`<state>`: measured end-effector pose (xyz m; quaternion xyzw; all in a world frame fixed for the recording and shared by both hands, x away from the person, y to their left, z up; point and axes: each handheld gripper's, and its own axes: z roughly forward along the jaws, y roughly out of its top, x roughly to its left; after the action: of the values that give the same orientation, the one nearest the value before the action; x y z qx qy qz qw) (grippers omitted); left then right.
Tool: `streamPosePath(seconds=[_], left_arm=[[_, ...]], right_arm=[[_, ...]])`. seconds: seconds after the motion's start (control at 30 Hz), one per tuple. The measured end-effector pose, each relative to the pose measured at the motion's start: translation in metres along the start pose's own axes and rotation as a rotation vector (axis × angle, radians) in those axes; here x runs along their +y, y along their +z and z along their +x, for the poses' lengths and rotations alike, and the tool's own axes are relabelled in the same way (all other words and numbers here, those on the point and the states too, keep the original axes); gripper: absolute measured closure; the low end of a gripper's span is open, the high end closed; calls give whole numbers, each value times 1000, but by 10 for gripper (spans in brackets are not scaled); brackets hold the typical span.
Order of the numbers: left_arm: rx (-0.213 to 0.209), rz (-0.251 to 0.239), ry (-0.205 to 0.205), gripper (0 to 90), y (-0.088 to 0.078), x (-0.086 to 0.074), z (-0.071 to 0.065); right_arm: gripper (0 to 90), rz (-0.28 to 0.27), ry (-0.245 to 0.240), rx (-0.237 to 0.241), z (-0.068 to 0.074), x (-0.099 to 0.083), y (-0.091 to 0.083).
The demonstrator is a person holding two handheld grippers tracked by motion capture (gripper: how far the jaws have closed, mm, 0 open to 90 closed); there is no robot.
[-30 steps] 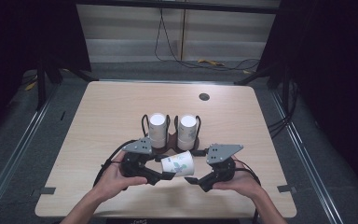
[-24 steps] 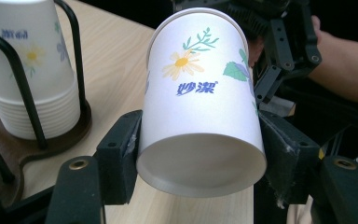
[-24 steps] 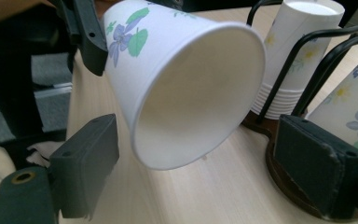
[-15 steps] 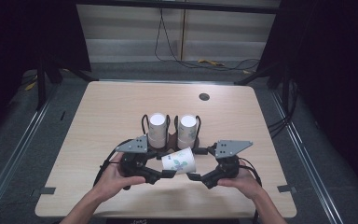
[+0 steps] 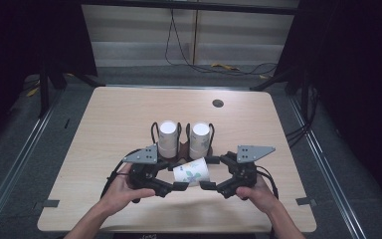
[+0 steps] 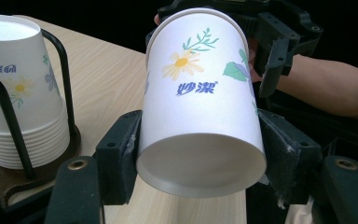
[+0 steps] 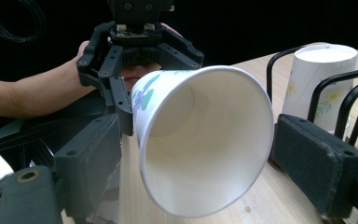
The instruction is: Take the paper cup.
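A white paper cup (image 5: 193, 172) with a flower print lies on its side in the air above the table's near edge, between my two grippers. My left gripper (image 5: 178, 175) is shut on the cup's base end, and in the left gripper view both pads (image 6: 121, 158) press the cup (image 6: 200, 107). My right gripper (image 5: 209, 173) faces it from the right. The cup's open mouth (image 7: 205, 140) sits between the right gripper's (image 7: 198, 158) jaws, which have just been closing. A narrow gap still shows at its right pad (image 7: 317, 163).
Two stacks of upturned paper cups (image 5: 168, 137) (image 5: 199, 138) stand in a black wire holder (image 5: 181, 144) just behind the grippers, mid-table. A small dark round spot (image 5: 218, 103) lies at the far right of the wooden table (image 5: 104, 124). Cables trail on the floor beyond.
The right gripper has shifted slightly and its jaws have drawn in around the cup's mouth. The left gripper and the cup have stayed in place.
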<state>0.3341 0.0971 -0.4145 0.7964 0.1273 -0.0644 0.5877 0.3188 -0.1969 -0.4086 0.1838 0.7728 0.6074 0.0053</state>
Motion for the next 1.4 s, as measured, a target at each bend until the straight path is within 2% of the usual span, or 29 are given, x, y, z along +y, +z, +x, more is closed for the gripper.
streamPosePath(seconds=[0.13,0.77,0.9,1.4], left_arm=[[-4,1,8,354,1,1,-2],[-27,-9,5,354,2,1,-3],[-31,1,9,353,3,0,-3],[-28,2,-19,335,4,-3,1]], right_arm=[[190,-6,11,11,-2,-1,3],[195,-26,67,92,-9,-5,7],[193,-19,76,111,-9,-7,10],[268,-26,83,124,-12,-6,8]])
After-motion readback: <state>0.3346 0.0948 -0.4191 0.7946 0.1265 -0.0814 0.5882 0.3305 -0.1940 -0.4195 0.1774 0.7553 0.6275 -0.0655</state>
